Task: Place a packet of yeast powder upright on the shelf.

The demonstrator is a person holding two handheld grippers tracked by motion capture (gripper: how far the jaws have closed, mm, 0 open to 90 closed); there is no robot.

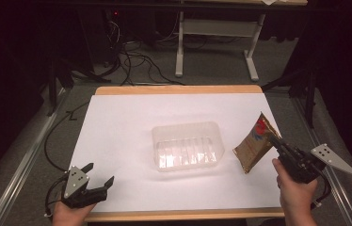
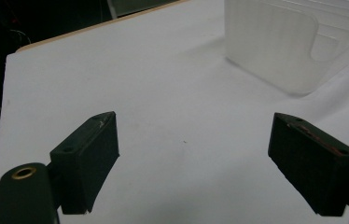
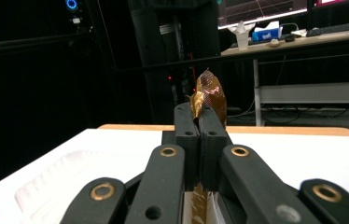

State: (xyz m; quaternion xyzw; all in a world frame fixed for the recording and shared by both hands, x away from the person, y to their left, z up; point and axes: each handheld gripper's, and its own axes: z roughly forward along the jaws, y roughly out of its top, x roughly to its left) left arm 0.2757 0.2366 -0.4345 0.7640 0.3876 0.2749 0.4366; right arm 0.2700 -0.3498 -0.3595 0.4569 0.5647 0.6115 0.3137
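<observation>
The right gripper [image 1: 277, 142] is clamped on one edge of a gold snack packet [image 1: 255, 142], its jaws pressed together with the foil pinched between them; in the right gripper view the crinkled packet [image 3: 210, 95] sticks out past the jaw tips. In the high view the packet hangs clear of the table, its long axis slanting from its upper end, away from the person, down toward the person and the middle of the table, with a red print near the upper end. It lies to the right of a clear plastic tray [image 1: 188, 146], near it but apart.

The left gripper [image 1: 100, 175] rests at the near left corner, jaws spread wide with nothing between them.

A white sheet [image 1: 117, 127] covers the wooden table [image 1: 179, 89]. Beyond it are a dark floor, cables [image 1: 136, 63] and a grey desk frame [image 1: 212, 28].
</observation>
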